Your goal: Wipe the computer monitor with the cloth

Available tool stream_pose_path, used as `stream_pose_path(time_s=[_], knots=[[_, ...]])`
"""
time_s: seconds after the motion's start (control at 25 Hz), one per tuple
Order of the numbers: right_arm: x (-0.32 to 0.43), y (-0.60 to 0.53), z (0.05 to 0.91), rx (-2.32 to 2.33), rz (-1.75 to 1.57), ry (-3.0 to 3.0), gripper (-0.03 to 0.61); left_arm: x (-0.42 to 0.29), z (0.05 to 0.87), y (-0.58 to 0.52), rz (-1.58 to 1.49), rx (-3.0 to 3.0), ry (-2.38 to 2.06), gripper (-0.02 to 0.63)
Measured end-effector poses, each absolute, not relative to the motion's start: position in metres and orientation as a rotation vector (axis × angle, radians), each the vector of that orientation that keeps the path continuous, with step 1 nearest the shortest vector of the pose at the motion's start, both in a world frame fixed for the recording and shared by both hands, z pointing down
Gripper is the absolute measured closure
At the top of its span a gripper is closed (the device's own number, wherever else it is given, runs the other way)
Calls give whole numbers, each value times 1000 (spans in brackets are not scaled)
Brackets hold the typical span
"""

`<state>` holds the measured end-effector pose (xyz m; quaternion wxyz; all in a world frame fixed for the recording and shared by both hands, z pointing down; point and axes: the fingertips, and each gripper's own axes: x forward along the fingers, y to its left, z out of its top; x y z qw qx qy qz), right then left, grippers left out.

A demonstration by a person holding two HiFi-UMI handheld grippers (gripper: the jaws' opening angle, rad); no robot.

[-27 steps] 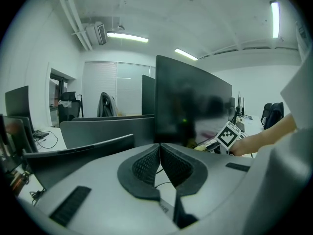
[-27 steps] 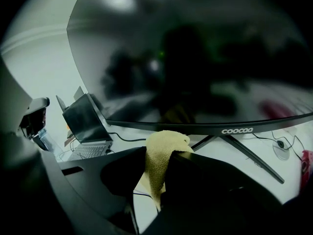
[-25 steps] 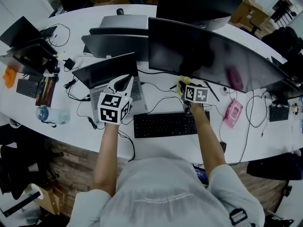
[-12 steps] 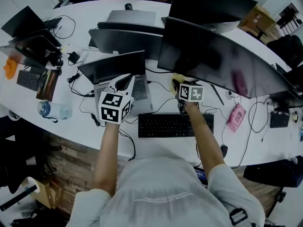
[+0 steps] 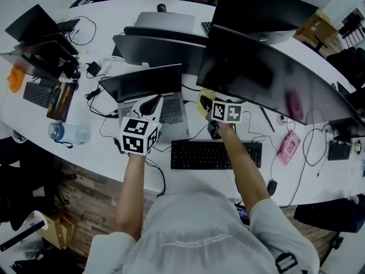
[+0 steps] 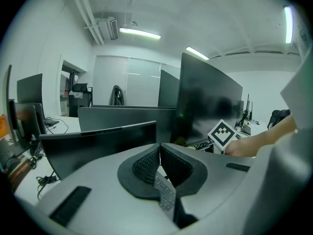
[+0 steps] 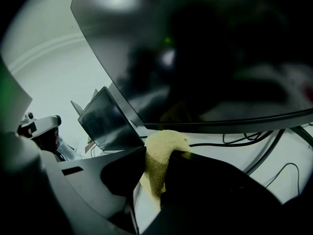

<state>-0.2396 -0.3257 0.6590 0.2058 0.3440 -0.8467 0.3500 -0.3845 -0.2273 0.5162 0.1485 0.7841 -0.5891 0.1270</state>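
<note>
Right gripper (image 5: 210, 103) is clamped on the yellow knitted cloth (image 7: 159, 163), just under the wide curved black monitor (image 5: 268, 79). Wiping looks not yet begun. Left gripper (image 5: 150, 104) hovers pinched together, empty.

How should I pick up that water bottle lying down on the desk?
Probably best to grab the water bottle around the middle of its clear body, coming straight down from above. It lies on its side on the white desk, so both long sides are open, with room for a jaw on each.
</note>
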Motion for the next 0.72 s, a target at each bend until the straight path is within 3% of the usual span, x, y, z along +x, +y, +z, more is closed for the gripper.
stream_pose_path(time_s=[0.72], knots=[[-321, -327, 650, 790, 1193, -2444, 468, -411, 531, -221, 378, 2181, -1729, 594]])
